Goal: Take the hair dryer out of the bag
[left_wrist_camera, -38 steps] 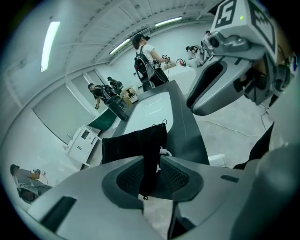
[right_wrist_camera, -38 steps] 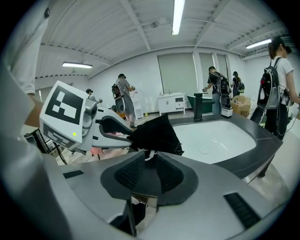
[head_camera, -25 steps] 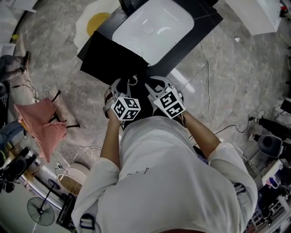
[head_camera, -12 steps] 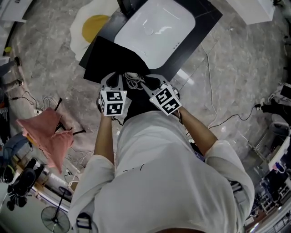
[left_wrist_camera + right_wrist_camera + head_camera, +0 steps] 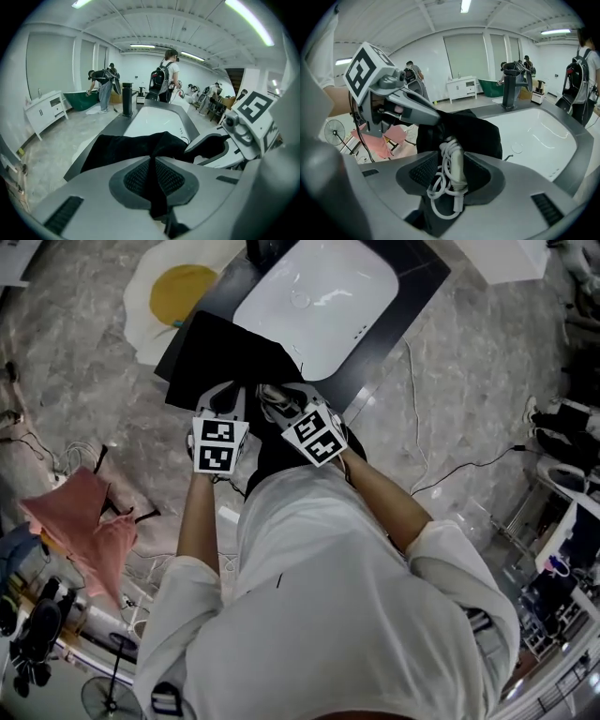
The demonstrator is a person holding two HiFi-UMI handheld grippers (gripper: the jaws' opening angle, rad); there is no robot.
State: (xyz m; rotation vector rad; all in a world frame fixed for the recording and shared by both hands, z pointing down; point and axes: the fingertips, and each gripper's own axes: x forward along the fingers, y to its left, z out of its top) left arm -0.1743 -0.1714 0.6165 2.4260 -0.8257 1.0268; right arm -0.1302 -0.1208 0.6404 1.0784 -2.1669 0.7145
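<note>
A black cloth bag (image 5: 216, 357) lies on the dark counter (image 5: 412, 287) beside the sink. My left gripper (image 5: 228, 401) is shut on a fold of the bag's fabric (image 5: 126, 147), which is pinched between its pads (image 5: 136, 178). My right gripper (image 5: 279, 404) stands just to its right at the bag's mouth, its jaws opening. The hair dryer's white handle and bundled cord (image 5: 452, 168) stick out of the bag (image 5: 478, 131) and lie between the right pads with a gap on the left side. The rest of the dryer is hidden in the bag.
A white sink basin (image 5: 323, 292) fills the counter beyond the bag, with a black faucet (image 5: 509, 84) at its far end. An egg-shaped rug (image 5: 173, 292), a pink cloth (image 5: 80, 521) and cables lie on the floor. People (image 5: 164, 79) stand far behind.
Both grippers moved forward to the bag's mouth. The left one shut on the bag's fabric. The right one's jaws widened round the white cord.
</note>
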